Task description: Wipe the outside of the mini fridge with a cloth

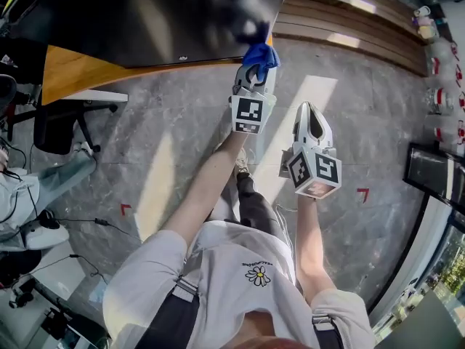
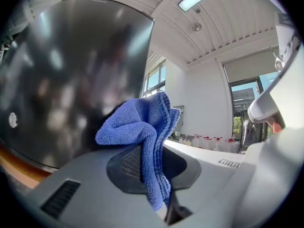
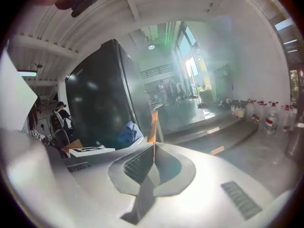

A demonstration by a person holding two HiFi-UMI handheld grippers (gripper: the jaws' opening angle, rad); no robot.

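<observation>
The black glossy mini fridge (image 1: 152, 17) stands on a wooden table (image 1: 69, 71) at the top of the head view. My left gripper (image 1: 256, 75) is shut on a blue cloth (image 1: 260, 55), which it holds at the fridge's lower right corner. In the left gripper view the folded blue cloth (image 2: 142, 137) sticks up from between the jaws, with the dark fridge (image 2: 71, 80) just behind it. My right gripper (image 1: 311, 118) hangs lower and to the right, away from the fridge, shut with nothing in it. Its own view shows the fridge (image 3: 102, 103) and the cloth (image 3: 127, 133) at a distance.
An office chair (image 1: 62, 118) stands under the table's left end. A seated person (image 1: 29, 187) and cables are at the left. Wooden steps (image 1: 349, 20) run along the top right, bottles (image 1: 443, 93) line the right wall, and a dark screen (image 1: 436, 177) stands there.
</observation>
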